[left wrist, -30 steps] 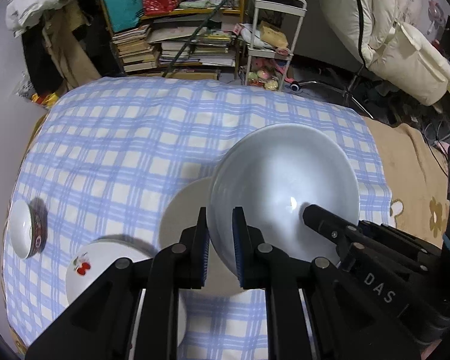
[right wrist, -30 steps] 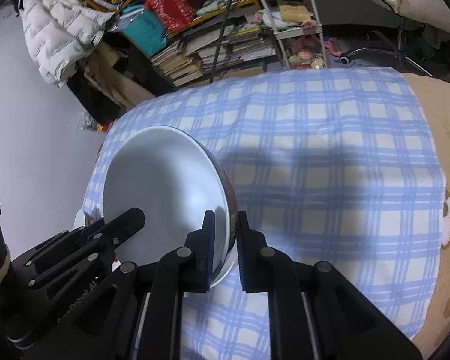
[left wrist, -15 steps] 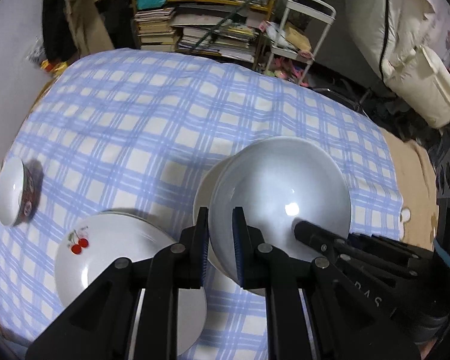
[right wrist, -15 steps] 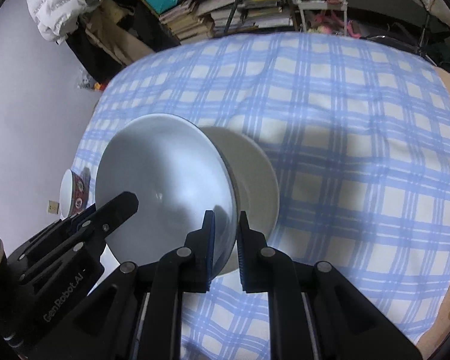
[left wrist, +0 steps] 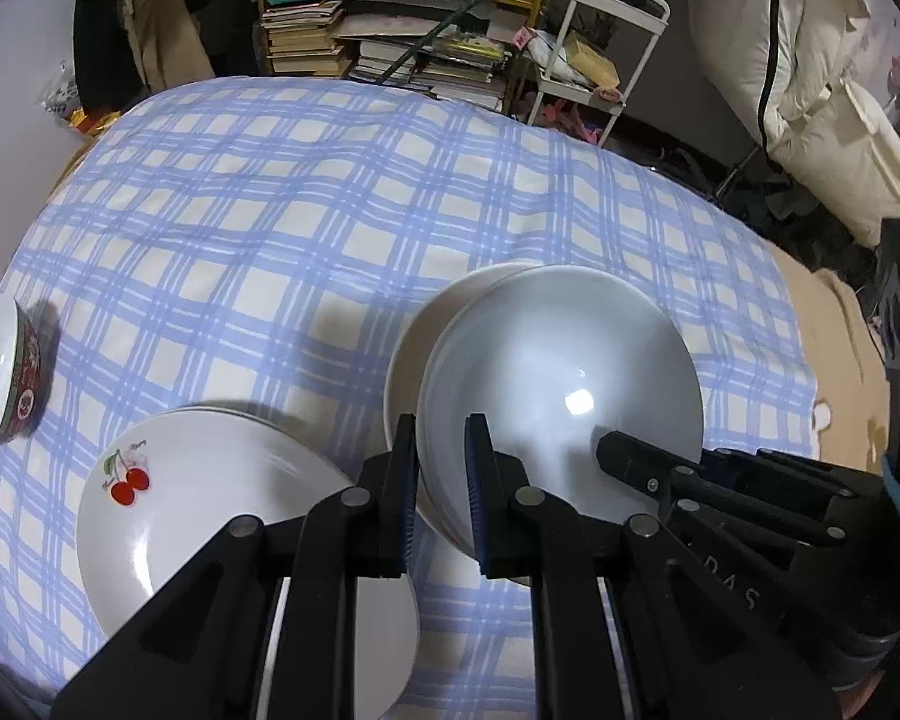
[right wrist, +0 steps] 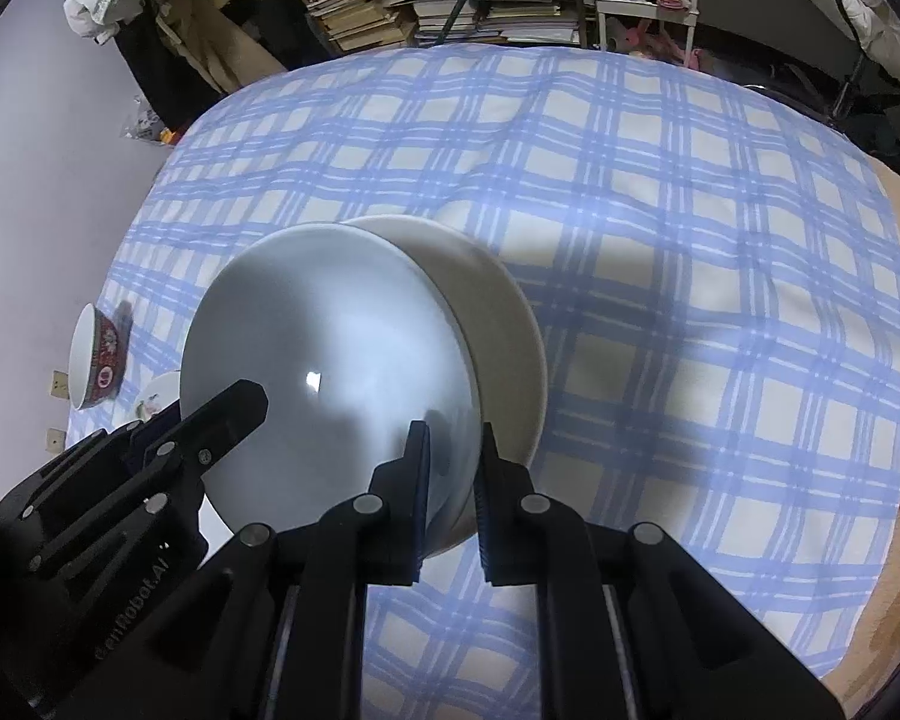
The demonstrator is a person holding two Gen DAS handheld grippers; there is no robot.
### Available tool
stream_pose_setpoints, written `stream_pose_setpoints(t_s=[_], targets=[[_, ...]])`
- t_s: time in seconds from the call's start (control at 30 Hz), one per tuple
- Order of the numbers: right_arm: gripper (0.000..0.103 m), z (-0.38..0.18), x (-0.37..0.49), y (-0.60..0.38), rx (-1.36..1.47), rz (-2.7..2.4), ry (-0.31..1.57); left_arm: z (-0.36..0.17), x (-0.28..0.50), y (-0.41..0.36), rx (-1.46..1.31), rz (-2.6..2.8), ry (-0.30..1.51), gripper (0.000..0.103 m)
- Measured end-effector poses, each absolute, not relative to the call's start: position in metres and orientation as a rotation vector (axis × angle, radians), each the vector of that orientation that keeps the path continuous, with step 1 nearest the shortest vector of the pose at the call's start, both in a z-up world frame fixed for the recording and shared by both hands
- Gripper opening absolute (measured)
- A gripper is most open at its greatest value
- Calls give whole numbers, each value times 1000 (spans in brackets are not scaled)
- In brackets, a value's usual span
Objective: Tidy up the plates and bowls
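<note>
A large white bowl (left wrist: pixel 570 384) hangs over a cream dish (left wrist: pixel 426 324) on the blue checked cloth, covering most of it. My left gripper (left wrist: pixel 441 450) is shut on the bowl's near rim. My right gripper (right wrist: pixel 453 450) is shut on the opposite rim of the same bowl (right wrist: pixel 330 348), and the cream dish (right wrist: pixel 498 318) shows past its far right edge. I cannot tell whether bowl and dish touch. A white plate with a cherry print (left wrist: pixel 210 498) lies at the left. A small red-patterned bowl (left wrist: pixel 12 372) stands at the far left.
The checked cloth (left wrist: pixel 330 192) stretches far beyond the dishes. A beige blanket (right wrist: pixel 894 540) borders it on the right. Past the far edge stand stacked books (left wrist: pixel 306 42), a white trolley (left wrist: pixel 600 42) and pale bedding (left wrist: pixel 810 90).
Both grippers have sunk with the bowl, which now sits lower and more squarely over the cream dish. The cherry plate and small bowl show closer in the left wrist view.
</note>
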State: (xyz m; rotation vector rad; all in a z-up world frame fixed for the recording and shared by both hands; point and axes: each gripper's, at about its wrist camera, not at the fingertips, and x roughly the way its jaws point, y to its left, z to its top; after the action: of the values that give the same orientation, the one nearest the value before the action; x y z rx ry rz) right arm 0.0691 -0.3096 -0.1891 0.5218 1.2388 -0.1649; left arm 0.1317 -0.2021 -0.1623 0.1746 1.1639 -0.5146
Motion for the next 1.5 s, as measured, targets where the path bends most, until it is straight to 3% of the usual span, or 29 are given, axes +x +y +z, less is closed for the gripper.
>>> stream_pose_setpoints(t_s=[1.5], targets=[[25, -186, 80, -306, 402, -210, 1204, -151, 117, -198, 221, -472, 1120, 16]])
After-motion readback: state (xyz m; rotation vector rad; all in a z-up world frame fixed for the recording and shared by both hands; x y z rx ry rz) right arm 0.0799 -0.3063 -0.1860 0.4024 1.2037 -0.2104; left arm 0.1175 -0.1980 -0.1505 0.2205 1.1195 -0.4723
